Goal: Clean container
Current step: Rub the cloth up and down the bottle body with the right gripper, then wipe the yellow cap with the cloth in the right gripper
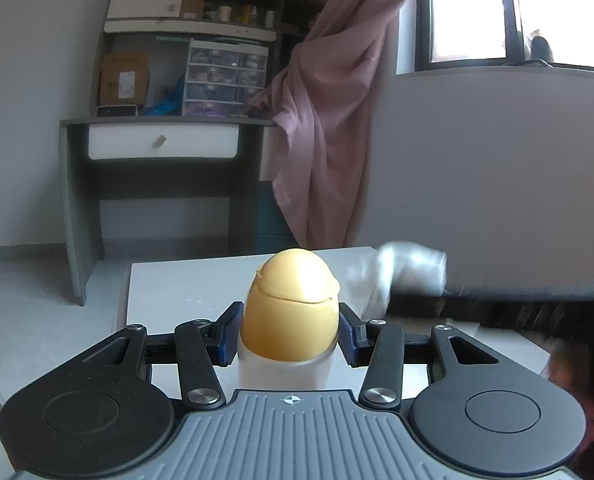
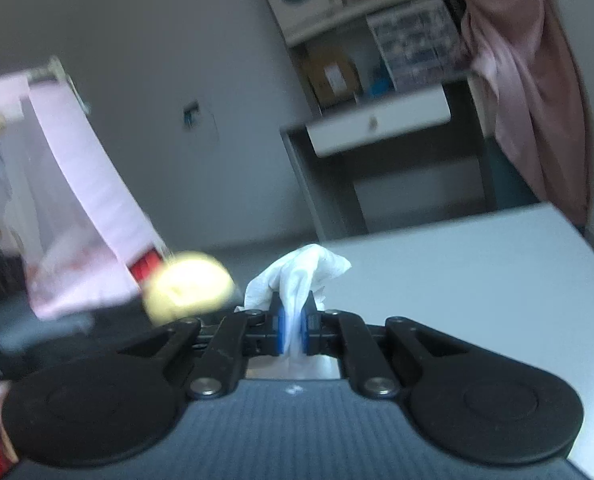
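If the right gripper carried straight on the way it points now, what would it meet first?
The right gripper, shut on a white tissue, points over bare white table. Nothing stands directly ahead; the yellow-capped container sits left of that line. Depth is unclear, so probably the tabletop.

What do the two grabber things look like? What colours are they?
Both match. The left gripper and the right gripper each have black linkage bars with silver rivets, two round black discs, a ribbed grey body with a small crosshair mark, and blue pads on the fingertips.

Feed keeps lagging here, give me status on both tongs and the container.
Left tongs shut on yellow-capped container, upright. Right tongs shut on white tissue, beside the container. Nothing in the way.
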A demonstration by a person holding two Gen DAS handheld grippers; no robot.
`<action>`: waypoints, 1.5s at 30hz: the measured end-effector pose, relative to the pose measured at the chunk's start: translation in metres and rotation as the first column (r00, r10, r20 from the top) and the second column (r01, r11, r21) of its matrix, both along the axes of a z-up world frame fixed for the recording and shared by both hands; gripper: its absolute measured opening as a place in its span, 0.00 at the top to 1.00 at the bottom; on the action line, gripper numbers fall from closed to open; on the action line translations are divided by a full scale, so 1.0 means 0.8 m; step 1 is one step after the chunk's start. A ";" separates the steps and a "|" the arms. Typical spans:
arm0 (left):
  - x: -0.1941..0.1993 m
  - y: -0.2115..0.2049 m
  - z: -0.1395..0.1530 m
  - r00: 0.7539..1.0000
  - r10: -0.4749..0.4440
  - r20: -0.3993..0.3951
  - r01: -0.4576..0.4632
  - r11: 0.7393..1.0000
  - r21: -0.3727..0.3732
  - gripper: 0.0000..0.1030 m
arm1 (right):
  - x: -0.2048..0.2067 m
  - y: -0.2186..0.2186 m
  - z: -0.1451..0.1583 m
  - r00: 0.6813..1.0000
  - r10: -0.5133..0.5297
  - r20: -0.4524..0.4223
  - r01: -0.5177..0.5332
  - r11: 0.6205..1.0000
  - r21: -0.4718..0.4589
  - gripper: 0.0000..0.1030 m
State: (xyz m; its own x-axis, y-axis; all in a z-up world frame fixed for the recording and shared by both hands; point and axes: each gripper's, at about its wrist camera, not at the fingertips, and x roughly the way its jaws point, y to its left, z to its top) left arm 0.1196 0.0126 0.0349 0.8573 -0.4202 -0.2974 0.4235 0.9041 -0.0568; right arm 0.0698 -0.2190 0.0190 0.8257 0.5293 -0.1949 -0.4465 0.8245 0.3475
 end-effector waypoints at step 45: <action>-0.009 -0.006 -0.005 1.000 0.001 0.013 -0.001 1.000 0.011 0.56 | 0.010 0.040 0.028 0.996 0.075 0.048 -0.071 0.995 -0.070 0.92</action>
State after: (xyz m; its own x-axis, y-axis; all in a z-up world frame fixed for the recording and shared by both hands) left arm 0.1123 0.0076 0.0310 0.8615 -0.4164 -0.2907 0.4236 0.9049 -0.0410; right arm 0.0781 -0.1867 0.0418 0.7950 0.5756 -0.1913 -0.5221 0.8099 0.2673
